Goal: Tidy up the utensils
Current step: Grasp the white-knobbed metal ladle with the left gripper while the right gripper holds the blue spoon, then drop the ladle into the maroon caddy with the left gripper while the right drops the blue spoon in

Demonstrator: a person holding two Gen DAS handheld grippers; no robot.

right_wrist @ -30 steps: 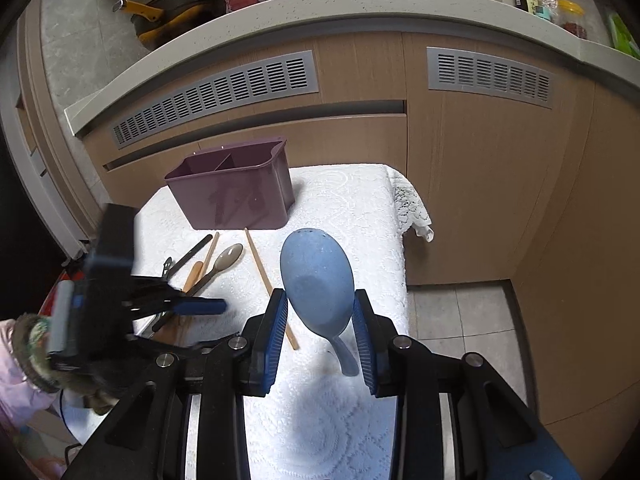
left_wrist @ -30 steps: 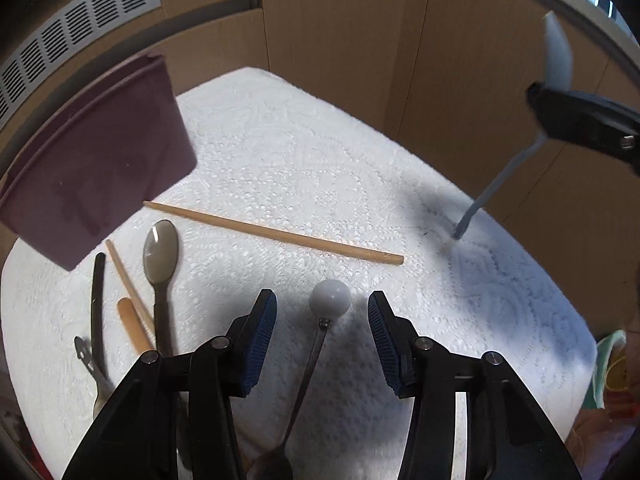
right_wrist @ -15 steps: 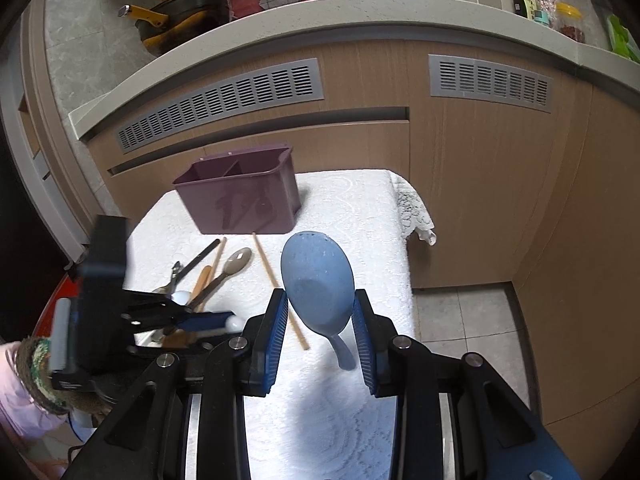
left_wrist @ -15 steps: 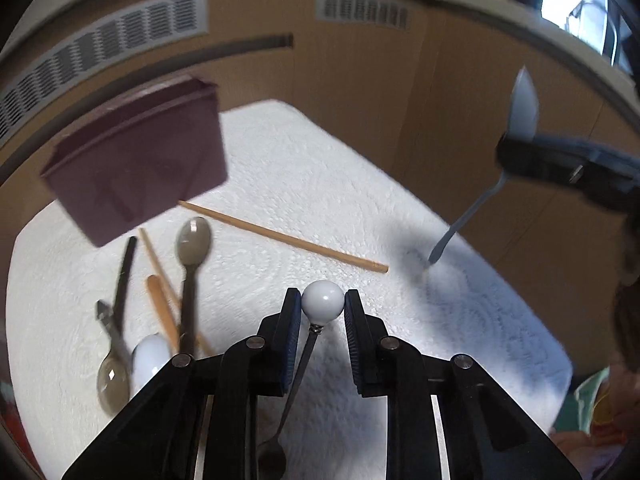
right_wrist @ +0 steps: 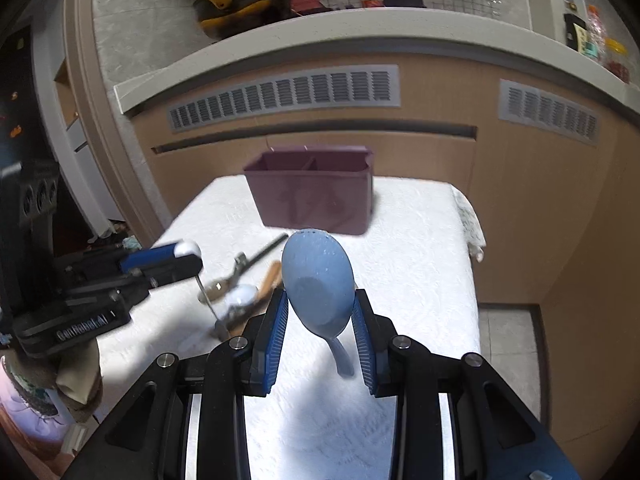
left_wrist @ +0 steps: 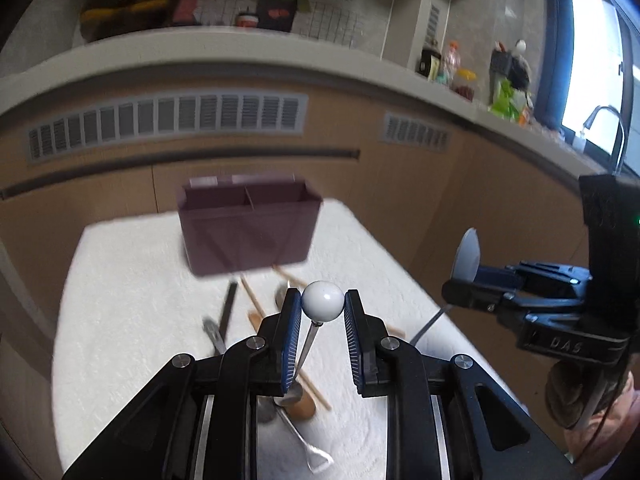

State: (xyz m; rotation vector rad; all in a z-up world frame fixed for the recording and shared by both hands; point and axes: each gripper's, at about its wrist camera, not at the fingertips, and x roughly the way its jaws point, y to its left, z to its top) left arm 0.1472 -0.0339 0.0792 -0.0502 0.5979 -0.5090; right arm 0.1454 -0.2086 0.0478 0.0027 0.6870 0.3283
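Observation:
A purple two-compartment utensil box [left_wrist: 248, 228] [right_wrist: 312, 192] stands at the far end of the white-clothed table [left_wrist: 120, 320] [right_wrist: 420, 248]. My left gripper [left_wrist: 322, 304] is shut on the white ball end of a thin metal spoon [left_wrist: 322, 300], which hangs off the cloth with its bowl toward the camera. In the right wrist view the left gripper [right_wrist: 176, 256] sits at the left, with the spoon [right_wrist: 206, 292] dangling below it. My right gripper [right_wrist: 319, 308] is shut on a blue rice paddle [right_wrist: 318, 280], blade up, in front of the box. In the left wrist view the right gripper [left_wrist: 472, 292] holds the paddle [left_wrist: 466, 256] edge-on.
Several loose utensils lie on the cloth before the box: a black-handled one [left_wrist: 228, 308], wooden chopsticks [left_wrist: 252, 296], a wooden-handled piece [right_wrist: 270, 276] and a white spoon [right_wrist: 242, 294]. Wooden cabinets with vents stand behind the table. Floor tiles [right_wrist: 508, 340] drop off at its right edge.
The left jaws closed on the spoon's white ball, then lifted the spoon off the cloth and swung to face the box. The right gripper carried the paddle a little closer to the box.

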